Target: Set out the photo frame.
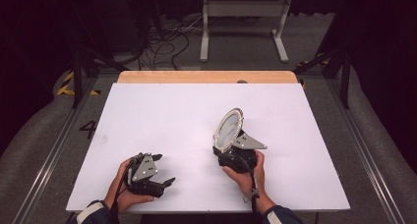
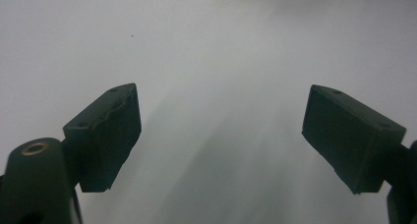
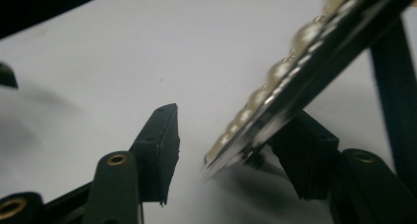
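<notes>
Between the right gripper's point(image 3: 216, 155) parted jaws an oval mirror point(image 1: 229, 129) is leaning upright, unclamped; the left gripper point(image 2: 221, 130) is hanging spread, well apart

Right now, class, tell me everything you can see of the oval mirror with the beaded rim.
The oval mirror has a pale reflective face ringed by small pearly beads on a dark backing, with what looks like a dark stand leg behind it. It stands tilted on the white table, between the jaws of the right hand-held gripper. One jaw lies against its back; the other stands apart from its front, so the grip looks loose.
</notes>
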`<state>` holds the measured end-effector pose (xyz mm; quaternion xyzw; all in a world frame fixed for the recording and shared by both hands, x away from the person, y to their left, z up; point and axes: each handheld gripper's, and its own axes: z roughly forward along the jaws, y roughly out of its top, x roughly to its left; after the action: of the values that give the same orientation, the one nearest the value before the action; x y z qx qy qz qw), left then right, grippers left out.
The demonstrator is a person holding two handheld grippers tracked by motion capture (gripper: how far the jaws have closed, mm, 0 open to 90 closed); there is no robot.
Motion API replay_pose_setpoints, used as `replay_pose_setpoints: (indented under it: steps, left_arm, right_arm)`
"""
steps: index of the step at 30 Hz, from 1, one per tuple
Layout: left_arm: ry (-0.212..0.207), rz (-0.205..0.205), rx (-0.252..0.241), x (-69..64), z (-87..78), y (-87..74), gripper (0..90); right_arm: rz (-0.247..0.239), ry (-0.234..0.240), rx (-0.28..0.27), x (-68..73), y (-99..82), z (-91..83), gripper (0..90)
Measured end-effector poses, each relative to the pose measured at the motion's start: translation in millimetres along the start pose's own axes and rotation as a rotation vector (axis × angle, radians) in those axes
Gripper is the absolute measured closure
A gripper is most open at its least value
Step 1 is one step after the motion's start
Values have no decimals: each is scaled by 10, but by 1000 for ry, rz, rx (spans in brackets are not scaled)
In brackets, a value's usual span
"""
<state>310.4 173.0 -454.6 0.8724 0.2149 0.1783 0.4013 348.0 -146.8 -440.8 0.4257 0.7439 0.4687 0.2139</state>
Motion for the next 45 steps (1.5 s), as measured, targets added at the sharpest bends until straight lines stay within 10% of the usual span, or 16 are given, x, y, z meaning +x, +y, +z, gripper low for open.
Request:
replay_pose_setpoints:
  steps: [9,45]
  left_arm:
    - [24,-20,32,29,-39,-90,160]
    - [9,-4,52,51,-3,-103,160]
  right_arm:
    - [21,-31,2,-30,43,101,501]
    - [0,125,82,-266,46,21,639]
